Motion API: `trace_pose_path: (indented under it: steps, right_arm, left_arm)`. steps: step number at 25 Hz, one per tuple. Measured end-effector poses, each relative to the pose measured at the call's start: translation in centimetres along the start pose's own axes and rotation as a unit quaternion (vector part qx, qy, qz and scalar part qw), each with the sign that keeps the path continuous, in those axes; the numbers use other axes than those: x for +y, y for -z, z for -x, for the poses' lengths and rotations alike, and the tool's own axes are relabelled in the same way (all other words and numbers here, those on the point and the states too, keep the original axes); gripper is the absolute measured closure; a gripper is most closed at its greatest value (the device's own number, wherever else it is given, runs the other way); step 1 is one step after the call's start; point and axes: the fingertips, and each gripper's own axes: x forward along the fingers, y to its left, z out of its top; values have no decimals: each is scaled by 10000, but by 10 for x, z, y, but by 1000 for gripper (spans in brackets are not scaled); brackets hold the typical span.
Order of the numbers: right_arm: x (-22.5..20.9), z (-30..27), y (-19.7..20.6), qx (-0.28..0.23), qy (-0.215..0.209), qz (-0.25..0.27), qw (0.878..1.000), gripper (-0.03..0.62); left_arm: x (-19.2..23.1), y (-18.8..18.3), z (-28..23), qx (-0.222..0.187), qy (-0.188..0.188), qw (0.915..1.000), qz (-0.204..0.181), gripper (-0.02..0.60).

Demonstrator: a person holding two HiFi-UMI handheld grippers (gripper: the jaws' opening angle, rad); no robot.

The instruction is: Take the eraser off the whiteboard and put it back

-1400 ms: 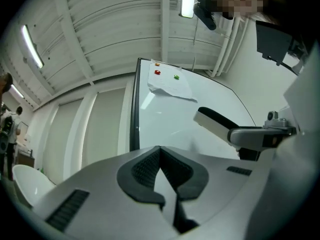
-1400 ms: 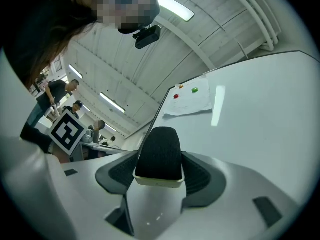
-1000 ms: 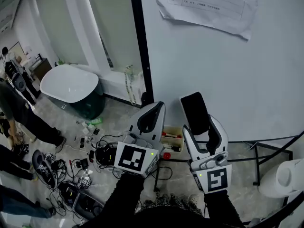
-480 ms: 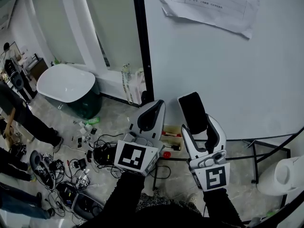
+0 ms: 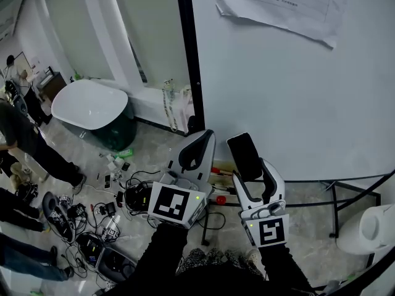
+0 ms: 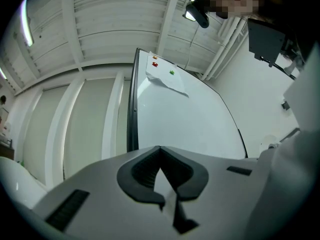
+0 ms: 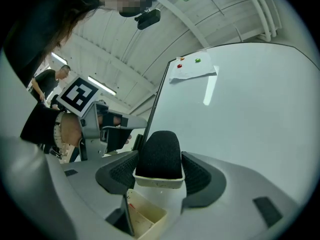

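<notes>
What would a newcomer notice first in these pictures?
The black eraser sits clamped between the jaws of the right gripper, low in front of the big whiteboard that fills the right side of the head view. A crumpled paper sheet hangs at the board's top. A tangle of cables and small devices litters the floor at lower left.

Black sleeves (image 5: 162, 253), white left gripper (image 5: 203, 139) and right gripper (image 5: 253, 169) bear black-and-white marker cubes (image 5: 173, 206)
</notes>
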Motion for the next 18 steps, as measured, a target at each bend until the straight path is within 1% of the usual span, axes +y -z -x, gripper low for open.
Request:
trace_pose_path:
  steps: [7,12,18]
  right_arm:
    - [13,0,28,256,-232,21,9994,316]
    - [13,1,38,389,-242,29,9989,316]
    - [21,-13,53,568,-268,35,9980,316]
  left_arm:
    - [7,2,1,23,-66,10000,-9,575]
    - [9,4,1,43,-91,9999,-5,575]
    - [7,6,-1,48,-61,10000,12,575]
